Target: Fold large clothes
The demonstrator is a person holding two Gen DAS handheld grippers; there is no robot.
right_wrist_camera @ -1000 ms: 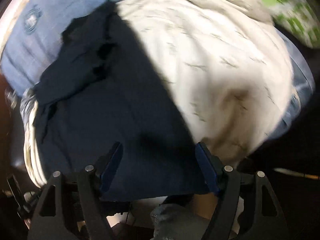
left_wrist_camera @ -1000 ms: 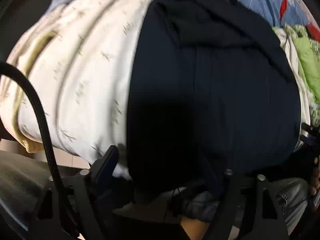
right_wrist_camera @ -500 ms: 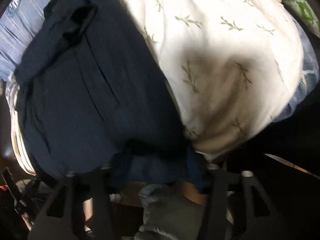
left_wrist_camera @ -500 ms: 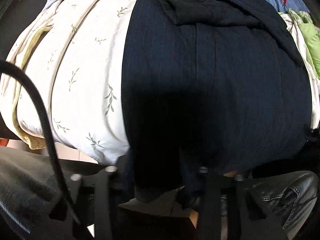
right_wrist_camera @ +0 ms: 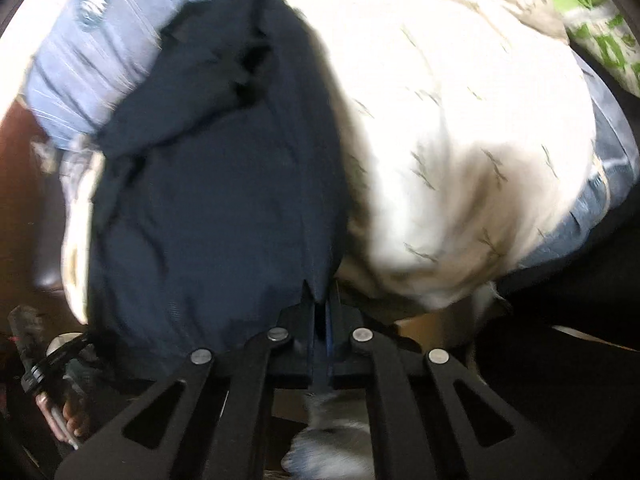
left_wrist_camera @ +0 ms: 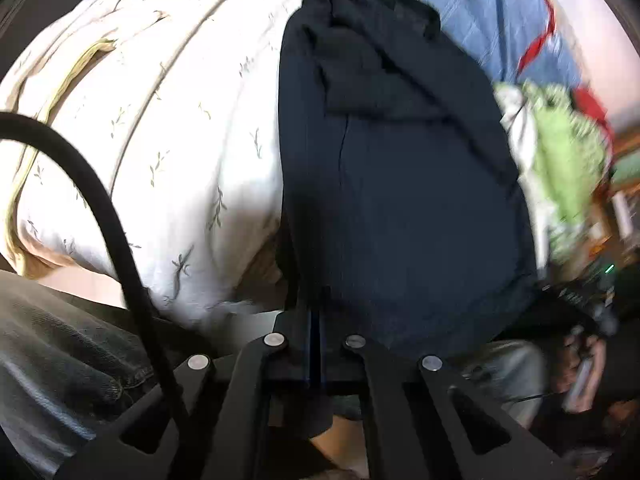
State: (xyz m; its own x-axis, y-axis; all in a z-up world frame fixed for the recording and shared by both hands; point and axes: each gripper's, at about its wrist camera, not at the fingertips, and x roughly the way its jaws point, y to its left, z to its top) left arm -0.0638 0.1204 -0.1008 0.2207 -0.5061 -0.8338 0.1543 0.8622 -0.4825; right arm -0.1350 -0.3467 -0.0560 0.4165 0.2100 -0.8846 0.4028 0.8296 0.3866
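Left wrist: pinched navy garment (left_wrist_camera: 400,200), crumpled, matte.

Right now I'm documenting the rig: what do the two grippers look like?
Both look alike: the left gripper and right gripper have matte black linkage arms with triangular cut-outs, round silver pivot bolts and blue-edged pads. A thick black cable arcs past the left one.

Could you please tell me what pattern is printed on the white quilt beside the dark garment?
Small grey-green leafy sprigs on the white quilt, clearest in the left wrist view.
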